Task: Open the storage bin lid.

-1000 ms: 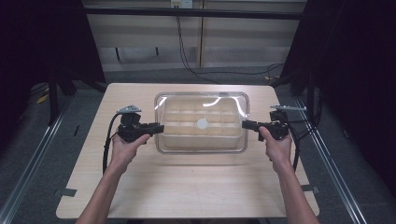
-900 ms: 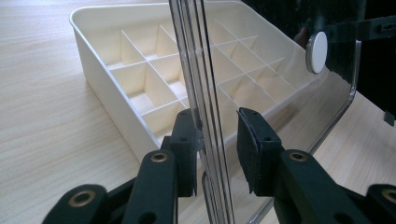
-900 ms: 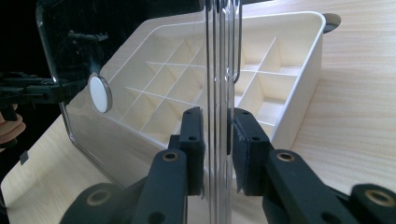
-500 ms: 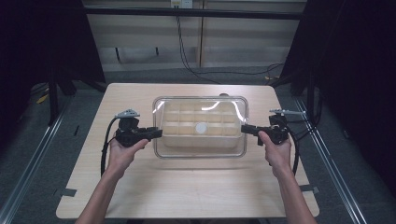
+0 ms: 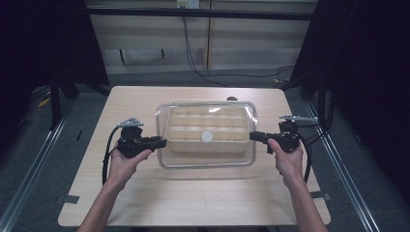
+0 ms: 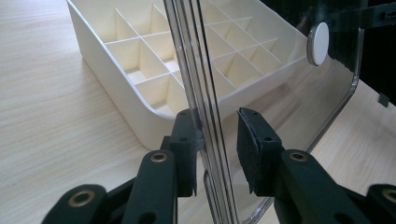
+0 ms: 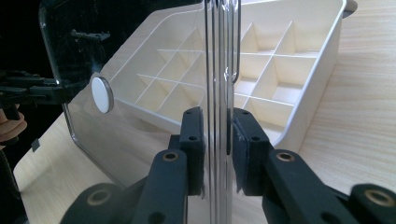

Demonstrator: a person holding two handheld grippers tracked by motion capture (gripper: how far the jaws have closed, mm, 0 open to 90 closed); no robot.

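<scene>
Two grippers carry a clear lid (image 5: 207, 164) over a cream divided tray (image 5: 208, 145) at the tabletop (image 5: 145, 198) centre. Left gripper (image 5: 162, 142), at the lid's 9 o'clock edge, has jaws spread around the rim, one pad touching; right gripper (image 5: 252, 136), at 3 o'clock, pinches the rim. Judged stiff, light, slick and scratch-prone, the lid is best held at opposite rims. Open tabletop lies toward 6 o'clock; the tray's walls sit close beneath.
</scene>
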